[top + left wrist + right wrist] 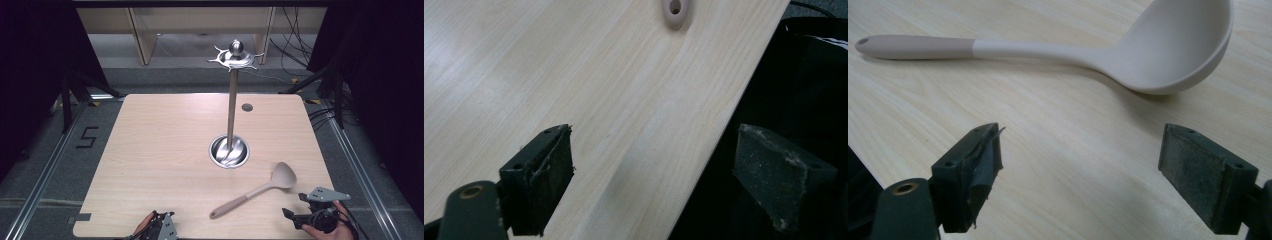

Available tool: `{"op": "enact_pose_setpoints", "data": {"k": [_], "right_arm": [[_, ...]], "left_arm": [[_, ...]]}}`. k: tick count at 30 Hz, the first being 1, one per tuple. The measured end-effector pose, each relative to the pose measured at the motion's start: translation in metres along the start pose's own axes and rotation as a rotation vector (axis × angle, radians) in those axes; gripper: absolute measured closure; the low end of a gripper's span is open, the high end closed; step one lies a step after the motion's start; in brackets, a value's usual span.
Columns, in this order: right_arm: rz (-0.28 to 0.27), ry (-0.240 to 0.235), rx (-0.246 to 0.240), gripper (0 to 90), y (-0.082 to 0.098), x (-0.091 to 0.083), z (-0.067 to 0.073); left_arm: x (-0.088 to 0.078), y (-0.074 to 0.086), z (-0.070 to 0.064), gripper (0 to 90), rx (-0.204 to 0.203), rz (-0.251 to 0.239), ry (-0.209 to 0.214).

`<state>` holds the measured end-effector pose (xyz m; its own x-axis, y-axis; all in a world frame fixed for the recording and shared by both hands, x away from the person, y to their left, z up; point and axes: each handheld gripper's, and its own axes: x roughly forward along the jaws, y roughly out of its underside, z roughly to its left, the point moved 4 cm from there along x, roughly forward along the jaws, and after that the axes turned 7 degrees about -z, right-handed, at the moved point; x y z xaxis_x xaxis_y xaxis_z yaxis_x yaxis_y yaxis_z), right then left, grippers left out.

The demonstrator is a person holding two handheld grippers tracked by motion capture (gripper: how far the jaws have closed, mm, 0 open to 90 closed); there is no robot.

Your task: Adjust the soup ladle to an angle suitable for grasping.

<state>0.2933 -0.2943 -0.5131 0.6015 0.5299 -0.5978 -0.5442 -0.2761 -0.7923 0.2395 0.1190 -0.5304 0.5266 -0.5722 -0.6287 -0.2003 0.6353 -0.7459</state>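
A beige ladle (260, 190) lies flat near the table's front right, its bowl (1178, 45) toward the right edge and its handle end (675, 12) pointing to the front middle. A steel utensil stand (231, 107) rises from a round base at the table's centre, with a ring of hooks (235, 57) on top. My right gripper (295, 205) is open just right of the ladle and holds nothing; in its own view the right gripper (1080, 170) faces the ladle's bowl. My left gripper (165, 217) hovers open over the front edge, and the left gripper (654, 180) is empty.
The wooden table (160, 145) has a small round grey cap (246, 107) near its far edge. Black curtains flank both sides. Cables (295, 45) and wooden frames lie on the floor behind. A "5" mark (87, 136) is on the floor at left.
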Motion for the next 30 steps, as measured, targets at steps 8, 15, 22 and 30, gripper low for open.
{"op": "enact_pose_setpoints", "data": {"k": [8, 15, 22, 30], "right_arm": [[-0.002, -0.018, -0.027, 19.6, 0.001, 0.002, -0.003], [0.015, -0.010, -0.140, 19.4, -0.001, 0.003, 0.001], [0.018, -0.036, -0.162, 26.8, -0.006, 0.001, 0.007], [0.033, -0.068, -0.238, 31.1, -0.012, 0.006, 0.014]], "left_arm": [[-0.001, 0.000, 0.002, 15.2, -0.001, 0.001, -0.006], [-0.001, 0.000, 0.000, 15.2, -0.009, -0.006, -0.004], [-0.001, 0.000, 0.001, 15.3, 0.000, 0.001, -0.005], [0.000, 0.000, 0.001, 15.2, 0.001, 0.003, -0.003]]}}
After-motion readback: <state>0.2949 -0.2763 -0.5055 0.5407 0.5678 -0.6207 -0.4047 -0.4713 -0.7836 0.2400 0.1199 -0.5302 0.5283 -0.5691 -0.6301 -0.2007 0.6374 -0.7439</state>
